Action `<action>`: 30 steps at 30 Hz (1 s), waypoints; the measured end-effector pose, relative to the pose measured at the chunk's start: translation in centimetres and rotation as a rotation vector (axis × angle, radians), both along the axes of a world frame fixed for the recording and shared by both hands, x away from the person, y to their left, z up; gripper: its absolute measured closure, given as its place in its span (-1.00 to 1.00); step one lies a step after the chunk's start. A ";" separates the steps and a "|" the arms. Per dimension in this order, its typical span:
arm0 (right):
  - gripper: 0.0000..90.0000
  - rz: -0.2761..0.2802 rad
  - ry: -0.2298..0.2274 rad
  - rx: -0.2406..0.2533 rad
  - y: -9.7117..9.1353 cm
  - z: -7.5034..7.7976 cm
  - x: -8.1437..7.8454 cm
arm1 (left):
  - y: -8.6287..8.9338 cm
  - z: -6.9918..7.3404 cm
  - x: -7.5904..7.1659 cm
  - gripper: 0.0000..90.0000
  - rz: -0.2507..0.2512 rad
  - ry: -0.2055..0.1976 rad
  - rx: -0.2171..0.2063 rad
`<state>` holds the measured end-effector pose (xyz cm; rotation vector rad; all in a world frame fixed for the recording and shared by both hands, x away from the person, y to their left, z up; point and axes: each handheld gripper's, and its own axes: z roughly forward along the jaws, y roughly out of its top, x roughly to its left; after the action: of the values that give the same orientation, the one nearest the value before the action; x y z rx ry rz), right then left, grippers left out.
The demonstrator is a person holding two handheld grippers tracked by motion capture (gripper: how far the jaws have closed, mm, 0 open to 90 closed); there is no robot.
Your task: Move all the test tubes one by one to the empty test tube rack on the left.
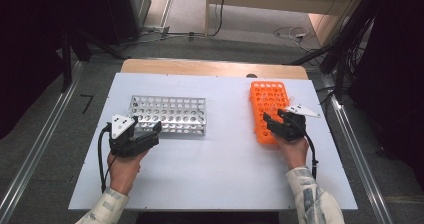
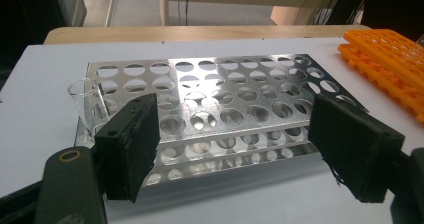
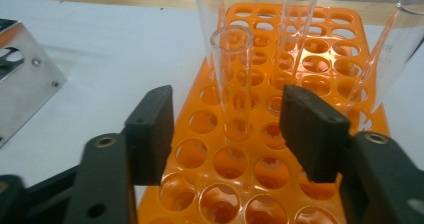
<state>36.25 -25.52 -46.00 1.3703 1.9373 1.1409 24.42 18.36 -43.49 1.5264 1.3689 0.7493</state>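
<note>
An orange tube rack (image 1: pixel 269 111) and a shiny silver metal rack (image 1: pixel 170 115) sit on a white tabletop (image 1: pixel 215 174). The test tubes (image 3: pixel 233 79) are clear glass; both grippers are black, the sleeves pale and patterned.

Bright, even overhead light — the metal rack (image 2: pixel 220 104) mirrors it, surroundings dark, close jaws soft-focused.

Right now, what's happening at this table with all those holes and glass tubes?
A person is working with a hand-held gripper in each hand. The right hand-held gripper sits over the orange plastic tube rack, its jaws on either side of a clear glass test tube standing in it, not yet pressing it. The left hand-held gripper waits open beside the shiny metal tube rack, which has one clear tube at its corner.
</note>
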 end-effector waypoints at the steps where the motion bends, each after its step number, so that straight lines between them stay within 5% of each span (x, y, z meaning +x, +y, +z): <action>1: -0.03 -0.004 0.002 -0.003 0.0 -0.1 0.1 | 0.0 0.0 0.0 -0.55 0.000 0.000 0.000; 16: 0.45 -0.022 0.009 -0.068 0.7 -0.6 0.8 | 0.0 -0.1 0.0 -0.54 0.003 0.005 0.000; 30: 0.59 -0.036 0.020 -0.088 0.9 -0.8 1.0 | 0.1 -0.2 0.0 -0.54 0.002 0.008 0.000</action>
<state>37.26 -24.61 -46.80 1.3690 1.9449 1.0168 24.37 18.42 -43.65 1.5300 1.3766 0.7448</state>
